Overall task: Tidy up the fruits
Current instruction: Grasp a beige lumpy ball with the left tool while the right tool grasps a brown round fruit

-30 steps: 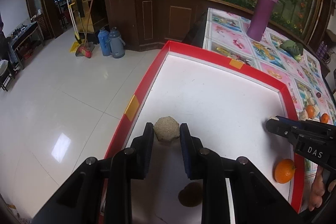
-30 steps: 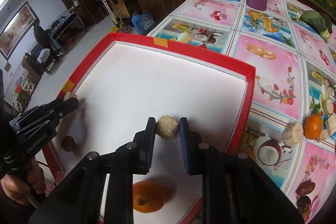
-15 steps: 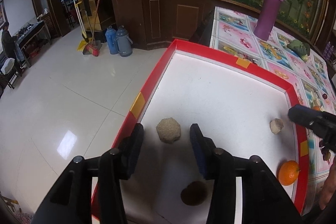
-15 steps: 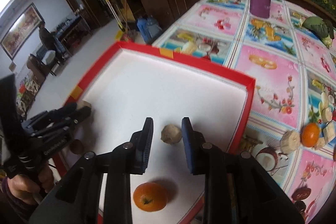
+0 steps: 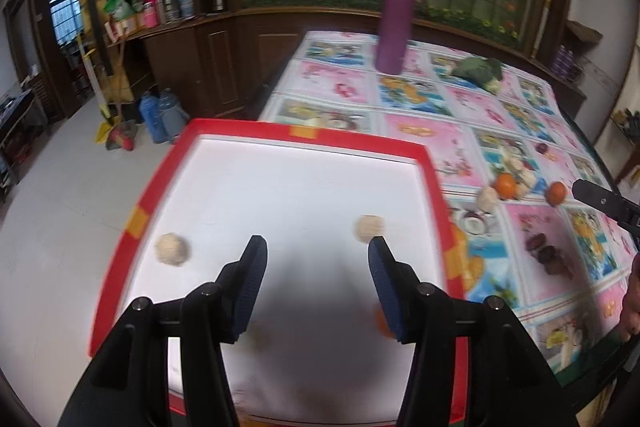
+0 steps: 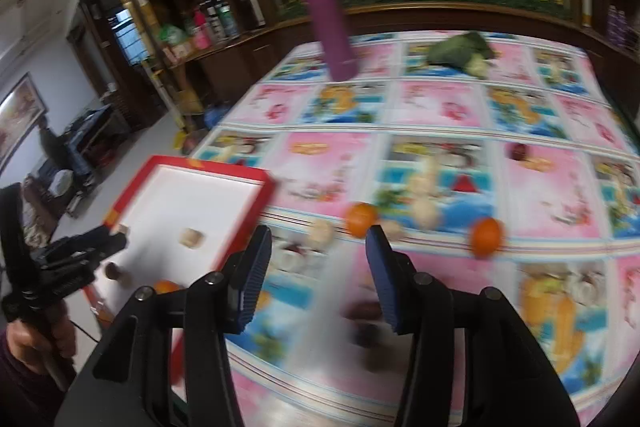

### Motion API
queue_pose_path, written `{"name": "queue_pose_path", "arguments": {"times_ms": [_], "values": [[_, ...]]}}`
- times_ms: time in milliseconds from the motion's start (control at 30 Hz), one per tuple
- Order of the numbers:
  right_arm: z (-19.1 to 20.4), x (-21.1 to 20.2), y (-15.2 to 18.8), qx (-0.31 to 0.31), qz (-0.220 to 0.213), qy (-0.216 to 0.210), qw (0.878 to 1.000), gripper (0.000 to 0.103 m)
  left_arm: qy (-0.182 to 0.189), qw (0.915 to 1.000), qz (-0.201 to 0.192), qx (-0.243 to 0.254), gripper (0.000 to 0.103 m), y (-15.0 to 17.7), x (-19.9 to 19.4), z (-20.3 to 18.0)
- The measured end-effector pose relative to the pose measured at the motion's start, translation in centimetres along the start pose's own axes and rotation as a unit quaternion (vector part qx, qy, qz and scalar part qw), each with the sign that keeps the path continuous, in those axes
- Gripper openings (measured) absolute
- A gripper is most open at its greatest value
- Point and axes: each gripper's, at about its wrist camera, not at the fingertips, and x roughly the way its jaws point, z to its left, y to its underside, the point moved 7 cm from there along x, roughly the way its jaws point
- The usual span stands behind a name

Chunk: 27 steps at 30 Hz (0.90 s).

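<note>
Beyond your right hand-held gripper (image 6: 316,267), released and empty, the near orange (image 6: 361,219) looks firm, smooth, rollable; grasp across its middle.

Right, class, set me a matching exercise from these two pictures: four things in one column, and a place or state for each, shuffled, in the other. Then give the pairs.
Things:
1. purple flask
2. beige round fruit
3. left tongs
4. orange

Places or states:
A. open, nothing between the fingers
B. lying on the patterned tablecloth, outside the tray
C. lying on the white floor of the red-rimmed tray
D. standing upright at the far end of the table

Pairs: 1-D, 2-C, 3-A, 4-B
</note>
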Motion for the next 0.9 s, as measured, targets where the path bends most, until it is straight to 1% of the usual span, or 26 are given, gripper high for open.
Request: {"name": "queue_pose_path", "arguments": {"times_ms": [33, 167, 233, 300, 367, 500, 633, 667, 733, 767, 900], "values": [[-1.7, -0.7, 0.5, 0.008, -0.003, 0.016, 1.0, 0.051, 0.01, 0.9999, 0.002, 0.01, 0.052, 0.0, 0.0, -1.3], [-6.7, -2.6, 1.7, 0.047, -0.008, 0.046, 0.998, 0.051, 0.04, 0.9976, 0.007, 0.056, 0.053, 0.4, -0.2, -6.0], [-8.8, -3.2, 2.2, 0.067, -0.011, 0.058, 0.996, 0.051, 0.05, 0.9955, 0.011, 0.08, 0.056, 0.7, 0.1, -8.4], [-10.2, -3.4, 2.6, 0.092, -0.012, 0.052, 0.994, 0.051, 0.057, 0.9936, 0.016, 0.096, 0.058, 1.0, 0.5, -10.1], [-10.7, -3.4, 2.9, 0.102, -0.01, 0.045, 0.994, 0.051, 0.058, 0.9925, 0.021, 0.106, 0.058, 1.0, 1.4, -11.4], [-9.9, -3.2, 4.0, 0.07, 0.006, 0.035, 0.997, 0.051, 0.056, 0.9921, 0.032, 0.108, 0.058, 0.1, 3.2, -12.8], [-8.9, -3.1, 5.5, 0.028, 0.024, 0.028, 0.999, 0.051, 0.043, 0.9898, 0.038, 0.131, 0.058, -1.2, 5.4, -14.1], [-8.7, -3.1, 5.9, 0.026, 0.028, 0.022, 0.999, 0.051, 0.041, 0.9893, 0.039, 0.135, 0.058, -1.5, 5.9, -14.3], [-8.0, -2.8, 6.7, 0.027, 0.039, -0.004, 0.999, 0.051, 0.029, 0.9888, 0.046, 0.139, 0.058, -2.1, 7.4, -14.7], [-7.3, -2.4, 7.1, 0.019, 0.05, -0.014, 0.998, 0.051, 0.027, 0.9887, 0.052, 0.138, 0.057, -2.3, 8.2, -14.8], [-4.3, -1.3, 8.2, -0.025, 0.062, -0.031, 0.997, 0.051, 0.044, 0.9868, 0.063, 0.143, 0.057, -2.1, 9.1, -15.5]]}}
